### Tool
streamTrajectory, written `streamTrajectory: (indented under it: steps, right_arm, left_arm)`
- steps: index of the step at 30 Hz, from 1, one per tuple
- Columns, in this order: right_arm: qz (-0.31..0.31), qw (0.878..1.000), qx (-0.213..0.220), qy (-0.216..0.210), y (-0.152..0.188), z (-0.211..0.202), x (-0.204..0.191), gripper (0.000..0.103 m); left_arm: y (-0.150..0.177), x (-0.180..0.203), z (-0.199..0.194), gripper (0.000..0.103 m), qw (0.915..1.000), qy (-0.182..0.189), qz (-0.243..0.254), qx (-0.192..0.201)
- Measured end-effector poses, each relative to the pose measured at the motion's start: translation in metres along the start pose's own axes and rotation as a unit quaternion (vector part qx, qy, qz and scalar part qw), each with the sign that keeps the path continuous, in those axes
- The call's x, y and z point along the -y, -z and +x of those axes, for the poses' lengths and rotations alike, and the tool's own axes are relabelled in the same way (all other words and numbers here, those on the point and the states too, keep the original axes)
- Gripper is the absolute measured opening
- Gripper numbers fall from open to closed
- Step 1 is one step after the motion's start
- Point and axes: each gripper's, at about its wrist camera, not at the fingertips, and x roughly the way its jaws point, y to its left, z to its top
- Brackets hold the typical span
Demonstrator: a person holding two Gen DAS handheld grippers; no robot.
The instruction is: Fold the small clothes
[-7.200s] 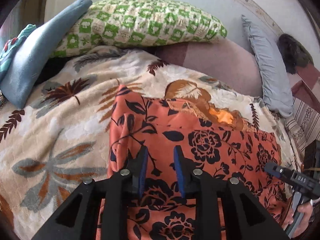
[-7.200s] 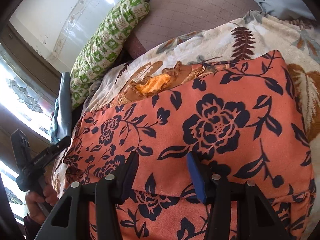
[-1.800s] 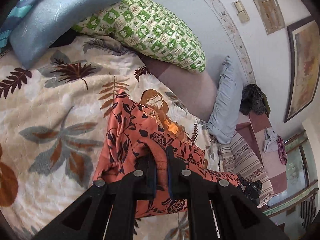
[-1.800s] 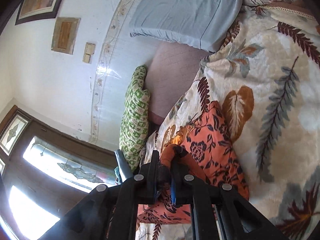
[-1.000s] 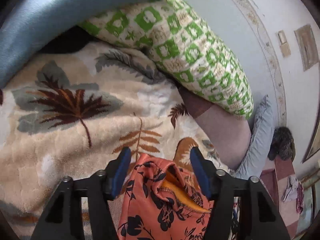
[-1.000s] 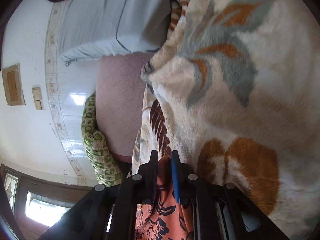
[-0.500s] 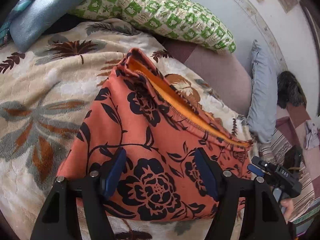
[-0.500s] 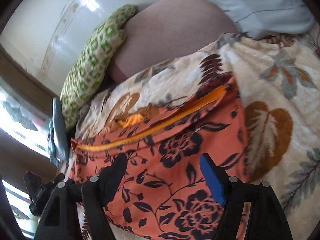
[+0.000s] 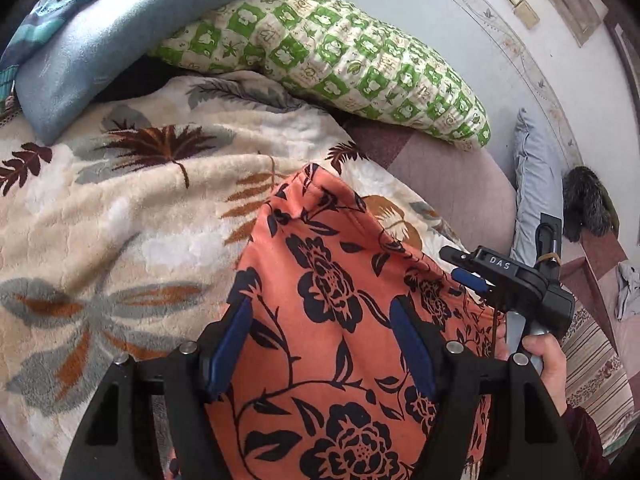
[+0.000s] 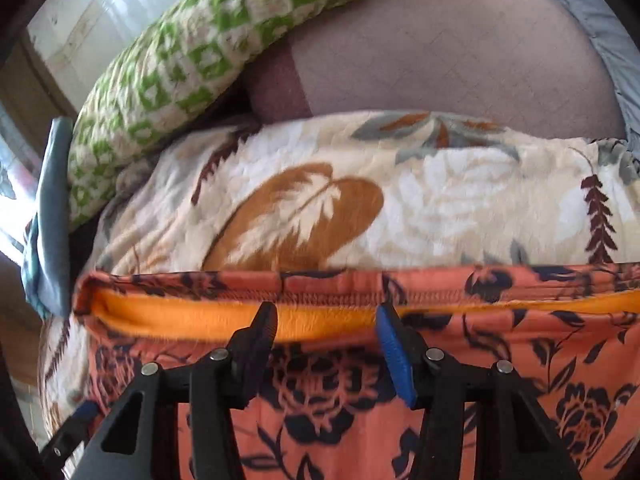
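Garment: I see an orange garment with a black flower print [image 9: 340, 320] lying folded on the leaf-patterned blanket [image 9: 120, 220] that covers the bed, toward the bed's near side in my left view. Its far corner rises in a small peak.
Garment edge: In my right view the garment [image 10: 500, 360] shows a stitched hem and a bright orange inner lining [image 10: 180, 320] running across, parallel to the head of the bed.
Left gripper: My left gripper [image 9: 320, 344] hangs over the garment with its blue-padded fingers [image 9: 230, 344] spread wide, nothing between them; released.
Right gripper: My right gripper [image 10: 326, 340] sits just short of the lining strip, fingers apart and holding no cloth; released. In the left view the same tool [image 9: 504, 276] appears at the garment's right edge, gripped by the right hand [image 9: 548, 364].
Writing: The letters "DAS" stand in white on the right gripper's body in the left view. I can read no other text.
Blanket: Cream, with brown, rust and grey leaves, beneath and around the garment.
Head of bed: A green-and-white checked pillow [image 9: 340, 52] lies there, with a blue pillow [image 9: 112, 40] to its left and a grey pillow [image 9: 532, 188] toward the right edge.
Mattress: A bare mauve sheet [image 10: 440, 60] shows between blanket and pillows.
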Motion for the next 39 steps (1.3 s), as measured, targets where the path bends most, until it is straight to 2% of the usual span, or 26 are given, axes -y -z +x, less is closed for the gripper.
streamTrajectory:
  steps: [2,5,8,11,13,15,17,19,20,23,26,28,30,32,33,34,36,39]
  right_arm:
    - [0.014,1.000,0.007,-0.018,-0.004,-0.013,0.004,0.055]
    - [-0.029,0.999,0.011,-0.006,0.006,-0.033,-0.004,0.055]
    - [-0.037,0.996,-0.040,-0.075,0.020,-0.038,-0.016,0.055]
    - [-0.081,0.989,-0.074,-0.097,0.039,-0.026,-0.056,0.055]
    - [-0.099,0.984,-0.094,-0.115,0.048,-0.011,-0.084,0.055]
    - [-0.109,0.983,-0.107,-0.098,0.052,0.012,-0.107,0.055]
    - [-0.087,0.987,-0.116,-0.069,0.049,0.039,-0.117,0.055]
    - [-0.059,0.993,-0.094,-0.039,0.039,0.057,-0.116,0.055]
    - [-0.046,0.995,-0.081,-0.033,0.033,0.061,-0.113,0.054]
    - [0.012,0.996,-0.070,-0.051,0.023,0.057,-0.103,0.054]
    - [0.009,0.998,-0.027,-0.057,0.020,0.025,-0.091,0.054]
    - [0.016,0.998,-0.014,-0.061,0.021,-0.002,-0.072,0.054]
    - [0.029,0.998,-0.001,-0.059,0.025,-0.030,-0.044,0.055]
    - [0.035,0.998,0.002,-0.044,0.033,-0.058,-0.012,0.056]
    - [0.036,0.999,-0.003,-0.033,0.039,-0.069,0.004,0.056]
    - [0.036,0.999,-0.009,-0.020,0.046,-0.079,0.020,0.056]
    - [0.031,0.999,-0.018,0.018,0.067,-0.095,0.051,0.056]
    - [0.023,0.997,-0.024,0.073,0.100,-0.106,0.092,0.056]
  left_arm:
    - [-0.003,-0.004,0.000,0.072,0.9999,0.002,-0.010,-0.009]
    - [0.000,-0.005,0.003,0.072,0.9994,-0.022,-0.001,-0.026]
    - [0.005,-0.005,0.000,0.072,0.9972,-0.069,0.005,-0.029]
    - [0.005,-0.006,-0.008,0.072,0.9973,-0.071,0.012,-0.017]
    - [0.005,-0.008,-0.007,0.072,0.9970,-0.072,0.012,-0.023]
    - [0.006,-0.012,-0.001,0.072,0.9956,-0.084,0.018,-0.038]
    - [0.007,-0.018,0.006,0.072,0.9937,-0.099,0.014,-0.051]
    - [0.005,-0.023,0.005,0.072,0.9953,-0.084,0.000,-0.048]
    - [0.003,-0.024,0.003,0.072,0.9960,-0.078,-0.001,-0.044]
    - [0.001,-0.021,-0.001,0.072,0.9959,-0.081,0.019,-0.036]
    - [0.000,-0.018,-0.002,0.072,0.9961,-0.077,0.032,-0.031]
    - [0.002,-0.013,-0.001,0.072,0.9959,-0.071,0.044,-0.033]
    - [0.007,-0.011,0.008,0.073,0.9913,-0.099,0.071,-0.049]
    - [0.014,-0.017,0.023,0.073,0.9800,-0.157,0.092,-0.081]
    - [0.015,-0.023,0.026,0.076,0.9796,-0.159,0.087,-0.086]
    - [0.014,-0.028,0.023,0.077,0.9830,-0.150,0.072,-0.077]
    - [0.009,-0.031,0.015,0.077,0.9836,-0.161,0.045,-0.066]
    - [0.008,-0.034,0.012,0.077,0.9825,-0.174,0.039,-0.053]
